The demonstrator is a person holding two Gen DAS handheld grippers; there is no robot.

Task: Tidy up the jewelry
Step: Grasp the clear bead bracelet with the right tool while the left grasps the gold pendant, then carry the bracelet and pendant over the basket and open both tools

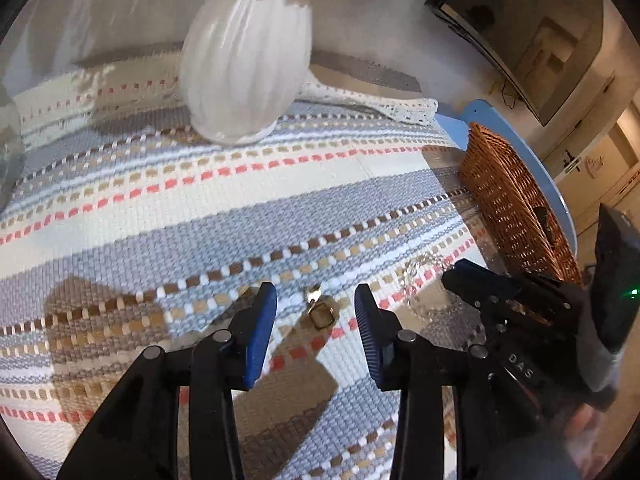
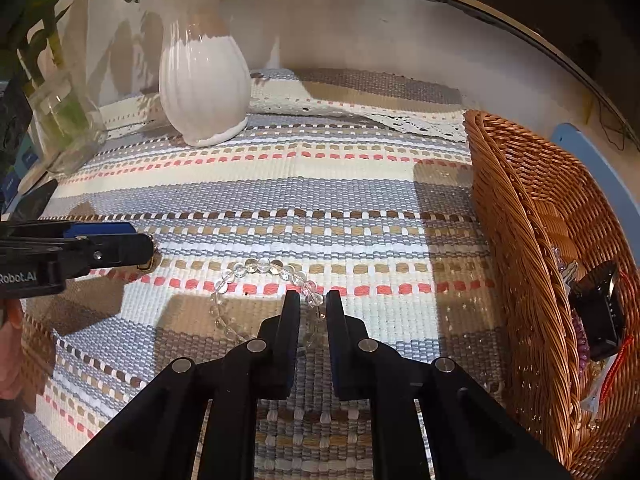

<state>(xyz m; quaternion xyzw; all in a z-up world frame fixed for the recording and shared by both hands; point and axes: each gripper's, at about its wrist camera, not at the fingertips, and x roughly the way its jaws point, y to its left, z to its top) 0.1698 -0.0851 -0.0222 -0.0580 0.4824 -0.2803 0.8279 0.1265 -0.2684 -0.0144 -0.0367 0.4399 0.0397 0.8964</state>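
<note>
A small gold ring or earring (image 1: 319, 313) lies on the striped woven mat between the open fingers of my left gripper (image 1: 316, 298). A clear bead bracelet (image 2: 256, 272) lies on the mat; my right gripper (image 2: 313, 300) has its fingers narrowed around the bracelet's near right part, beads showing in the gap. The bracelet also shows in the left wrist view (image 1: 420, 280), beside the right gripper (image 1: 480, 284). The left gripper shows at the left of the right wrist view (image 2: 132, 246). A wicker basket (image 2: 516, 240) on the right holds a black watch (image 2: 600, 312) and purple beads.
A white ribbed vase (image 2: 204, 80) with pale blue flowers stands at the back of the mat (image 2: 320, 184). A glass vase with green stems (image 2: 68, 128) stands at the back left. A dark screen (image 1: 520, 32) hangs on the wall behind the basket.
</note>
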